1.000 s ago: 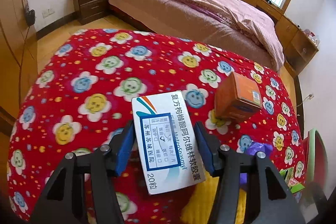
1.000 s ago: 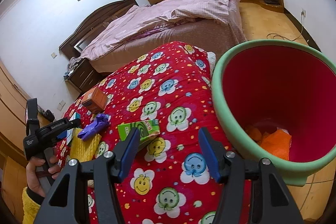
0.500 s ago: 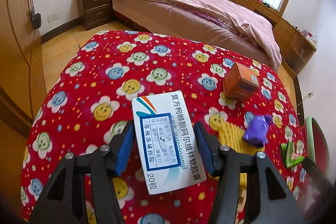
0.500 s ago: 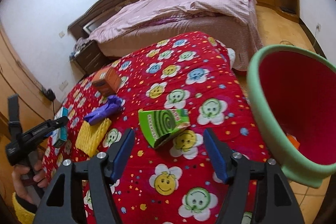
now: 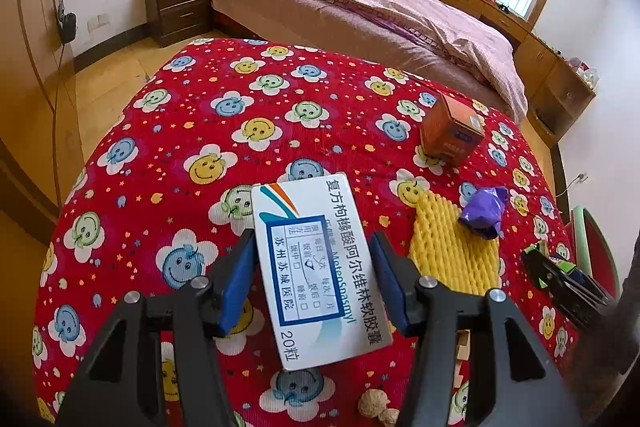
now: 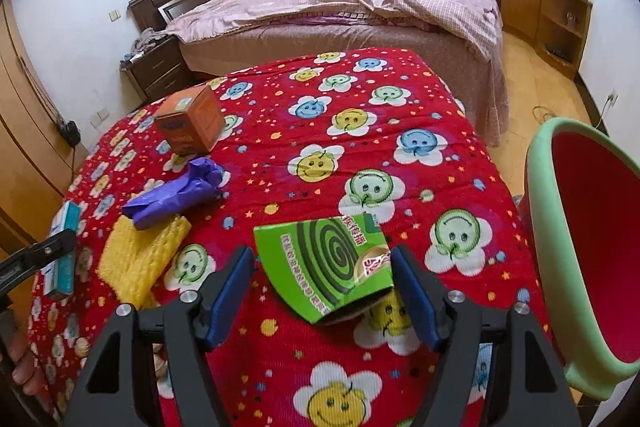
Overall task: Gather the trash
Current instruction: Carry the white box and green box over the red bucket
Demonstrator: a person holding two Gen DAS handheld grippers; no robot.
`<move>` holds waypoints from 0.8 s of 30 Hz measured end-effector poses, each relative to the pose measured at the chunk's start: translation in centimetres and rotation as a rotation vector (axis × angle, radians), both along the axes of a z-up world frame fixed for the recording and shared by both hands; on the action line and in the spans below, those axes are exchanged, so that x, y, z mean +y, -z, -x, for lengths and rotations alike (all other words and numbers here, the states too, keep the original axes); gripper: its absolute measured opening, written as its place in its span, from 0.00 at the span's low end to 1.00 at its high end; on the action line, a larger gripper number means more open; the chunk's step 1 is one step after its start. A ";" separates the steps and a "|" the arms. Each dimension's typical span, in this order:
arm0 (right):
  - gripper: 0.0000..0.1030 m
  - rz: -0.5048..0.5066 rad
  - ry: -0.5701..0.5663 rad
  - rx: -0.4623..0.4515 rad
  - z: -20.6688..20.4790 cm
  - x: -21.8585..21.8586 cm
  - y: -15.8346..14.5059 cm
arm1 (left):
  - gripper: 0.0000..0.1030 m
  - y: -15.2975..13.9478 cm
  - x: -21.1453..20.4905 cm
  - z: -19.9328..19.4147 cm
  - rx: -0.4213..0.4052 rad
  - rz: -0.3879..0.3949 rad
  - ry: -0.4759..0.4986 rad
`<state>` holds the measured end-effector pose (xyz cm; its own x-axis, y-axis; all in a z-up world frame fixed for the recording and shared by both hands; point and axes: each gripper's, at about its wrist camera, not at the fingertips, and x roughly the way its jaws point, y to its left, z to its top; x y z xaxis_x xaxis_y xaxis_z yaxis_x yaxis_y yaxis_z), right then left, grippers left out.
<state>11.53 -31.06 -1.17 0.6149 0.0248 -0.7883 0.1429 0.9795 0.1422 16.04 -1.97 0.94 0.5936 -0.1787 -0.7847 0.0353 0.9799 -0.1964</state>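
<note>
- The left gripper pinches a white medicine box printed "MeteoSpasmyl" and "20粒", above the red smiley quilt.
- The right gripper, jaws just widening, straddles a green mosquito-coil box lying on the quilt, pads clear.
- Right: green-rimmed bin.
- Farther left: yellow foam net, purple wrapper, orange carton.

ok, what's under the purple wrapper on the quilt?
The crumpled purple wrapper lies partly on the far end of the yellow foam fruit net, its upper part on the red smiley-flower quilt. Whether anything else sits beneath it cannot be seen; the wrapper covers that spot.
</note>
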 end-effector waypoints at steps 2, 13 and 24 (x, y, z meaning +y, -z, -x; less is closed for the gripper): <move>0.71 0.014 0.005 -0.003 -0.1 0.2 0.1 | 0.56 -0.1 0.0 0.2 -0.003 0.000 0.001; 0.68 -0.013 0.038 -0.011 1.3 -0.3 -0.5 | 0.56 -0.5 -0.2 1.3 -0.012 0.018 0.024; 0.68 -0.076 0.060 -0.083 5.6 -0.9 -3.8 | 0.56 -2.2 -1.6 3.1 -0.041 0.040 0.076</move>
<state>5.94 -31.96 2.59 0.6798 0.0437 -0.7321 0.1853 0.9556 0.2291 12.90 -3.53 3.13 0.6085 -0.2550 -0.7515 0.1178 0.9655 -0.2323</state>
